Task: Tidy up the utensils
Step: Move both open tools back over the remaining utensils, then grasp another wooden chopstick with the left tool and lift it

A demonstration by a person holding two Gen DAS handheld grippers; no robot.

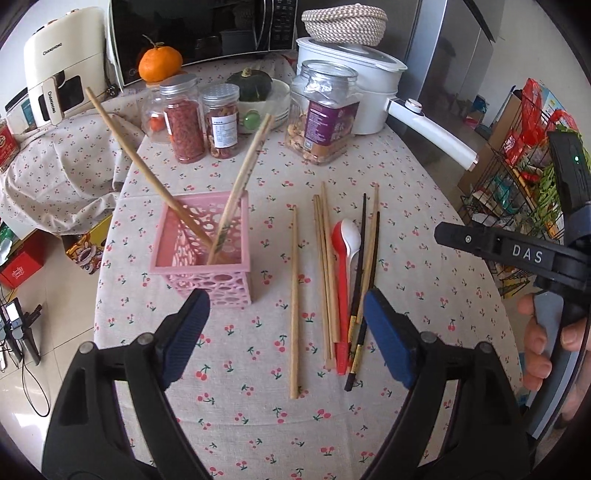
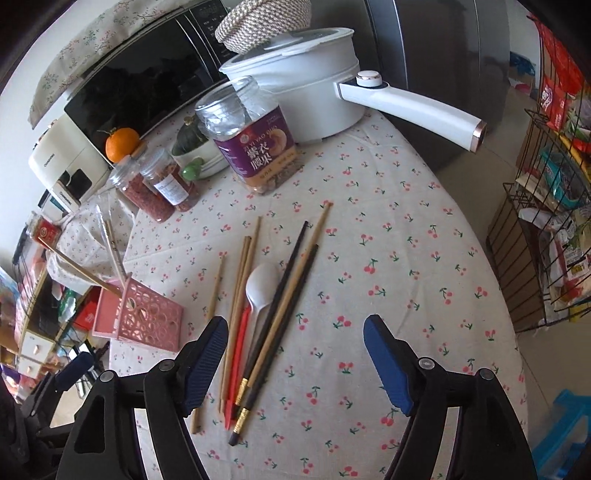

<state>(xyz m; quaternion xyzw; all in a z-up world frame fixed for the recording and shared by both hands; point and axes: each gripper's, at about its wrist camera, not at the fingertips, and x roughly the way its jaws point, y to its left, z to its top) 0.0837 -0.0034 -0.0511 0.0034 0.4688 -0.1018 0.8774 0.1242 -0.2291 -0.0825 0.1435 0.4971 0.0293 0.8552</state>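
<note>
A pink perforated holder (image 1: pixel 207 254) (image 2: pixel 142 317) stands on the cherry-print tablecloth with two wooden chopsticks leaning in it. To its right lie a single wooden chopstick (image 1: pixel 294 302), a bundle of wooden chopsticks (image 1: pixel 325 273) (image 2: pixel 240 288), a red spoon (image 1: pixel 341 295) (image 2: pixel 238 354), a white spoon (image 1: pixel 352 240) (image 2: pixel 260 286) and dark chopsticks (image 1: pixel 360 295) (image 2: pixel 280 306). My left gripper (image 1: pixel 286 325) hovers open above the single chopstick, nothing between its pads. My right gripper (image 2: pixel 295 354) is open over the handle ends of the pile; it also shows at the right (image 1: pixel 491 243) in the left wrist view, held by a hand.
Behind the utensils stand jars (image 1: pixel 184 118) (image 2: pixel 255 136), an orange (image 1: pixel 160 62), a bowl with a squash (image 1: pixel 258 96), a white pot with a long handle (image 1: pixel 424 125) (image 2: pixel 410 103) and a microwave (image 1: pixel 192 29). A wire rack of packets (image 2: pixel 546 221) is beyond the table's right edge.
</note>
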